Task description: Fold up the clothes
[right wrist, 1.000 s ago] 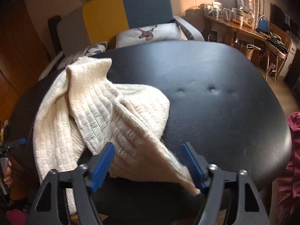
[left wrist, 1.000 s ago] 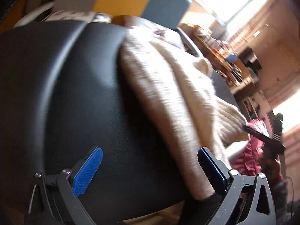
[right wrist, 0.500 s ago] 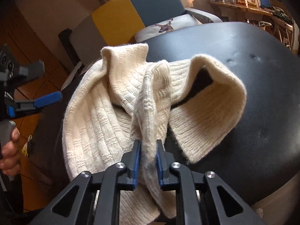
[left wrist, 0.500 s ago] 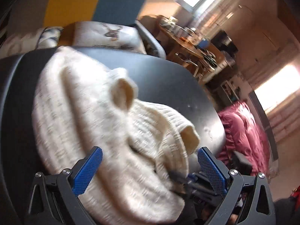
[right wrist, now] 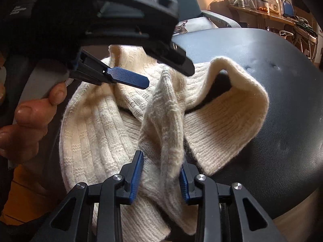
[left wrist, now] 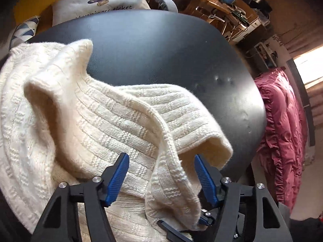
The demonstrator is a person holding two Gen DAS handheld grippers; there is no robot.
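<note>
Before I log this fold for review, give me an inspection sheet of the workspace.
Surface: round black leather-look table, bare beyond the garment.
Job's things: cream ribbed knit sweater, bunched, one edge lifted.
Clutter: nothing seen on the surface.
Grippers: left gripper open, fingers straddling a fold; right gripper pinching a raised fold.
Cables: nothing seen.
Surroundings: deer-print cushion, pink ruffled bedding, crowded wooden shelf.

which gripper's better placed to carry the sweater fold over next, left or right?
Probably right. The right gripper already has a bunched ridge of the cream sweater between its blue pads; the left gripper stands open around a fold, gripping nothing.
</note>
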